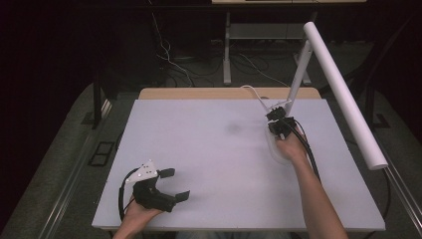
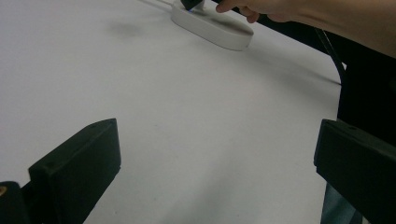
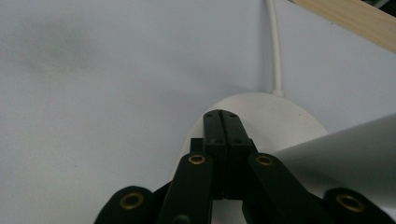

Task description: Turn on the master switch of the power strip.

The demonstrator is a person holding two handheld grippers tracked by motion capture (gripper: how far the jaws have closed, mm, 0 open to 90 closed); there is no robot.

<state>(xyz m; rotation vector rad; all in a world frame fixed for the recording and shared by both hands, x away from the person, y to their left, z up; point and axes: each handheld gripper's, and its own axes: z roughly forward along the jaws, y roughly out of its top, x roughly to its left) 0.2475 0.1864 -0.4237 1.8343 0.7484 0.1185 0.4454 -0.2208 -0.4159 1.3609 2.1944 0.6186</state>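
Nearest first: left hand-held gripper point(image 1: 178, 184) sits at the near-left corner of the table point(image 1: 209, 164), held by the person's left hand point(image 1: 141, 211). Jaws spread wide, nothing between them, pointing across the white table top toward the right. Grey three-cornered plate on top, black cable looping off behind it. In the left gripper view both black jaws stand far apart at the bottom corners with bare table surface between.

Further out, right of centre: the person's right forearm point(image 1: 318, 199) reaches forward over the table, right hand point(image 1: 291, 147) gripping the right hand-held gripper point(image 1: 278, 130). Its jaws are pressed fully together, holding nothing. In the right gripper view the closed tips point(image 3: 221, 122) point down onto the top of the lamp base point(image 3: 261, 116), tips on or just above it; contact can't be confirmed.

Lamp base is a white oval disc lying flat on the table, right of centre toward the far side. White cord point(image 3: 275, 46) leaves its far edge and runs to the far table edge. White lamp stem point(image 1: 300, 74) rises from the base, tilted away and to the right, carrying a long white tube head point(image 1: 343, 94) that slants down over the table's right side.

Beyond the table: wooden strip point(image 1: 224, 93) along the far edge, then dark floor with loose cables point(image 1: 174, 59).
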